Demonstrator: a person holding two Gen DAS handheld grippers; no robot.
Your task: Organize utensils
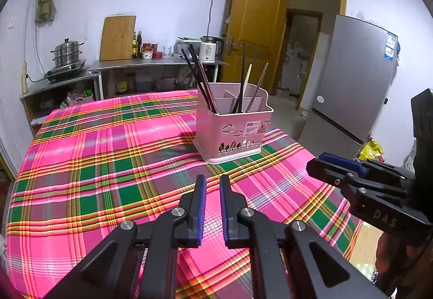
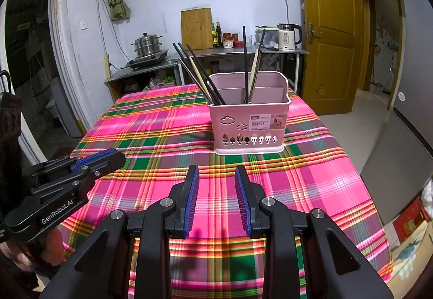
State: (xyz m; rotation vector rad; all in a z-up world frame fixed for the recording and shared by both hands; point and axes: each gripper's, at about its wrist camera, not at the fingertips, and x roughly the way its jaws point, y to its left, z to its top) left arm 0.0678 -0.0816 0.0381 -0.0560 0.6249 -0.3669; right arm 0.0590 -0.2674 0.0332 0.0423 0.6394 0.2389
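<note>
A pink utensil basket (image 1: 233, 125) (image 2: 249, 123) stands upright on the plaid tablecloth (image 1: 108, 163) (image 2: 162, 131). Several dark and pale chopsticks (image 1: 201, 79) (image 2: 200, 74) lean in its left compartment, and several more chopsticks (image 1: 247, 88) (image 2: 250, 66) stand in its right one. My left gripper (image 1: 212, 180) is open and empty, low over the cloth in front of the basket; it also shows in the right wrist view (image 2: 108, 157). My right gripper (image 2: 216, 171) is open and empty, just right of the left one; it also shows in the left wrist view (image 1: 319, 163).
A steel counter (image 1: 159, 63) with a cutting board (image 2: 196, 28), bottles and a kettle (image 2: 288, 38) stands behind the table. A steamer pot (image 1: 66, 52) sits at the back left. A grey fridge (image 1: 351, 88) and a wooden door (image 2: 330, 28) are to the right.
</note>
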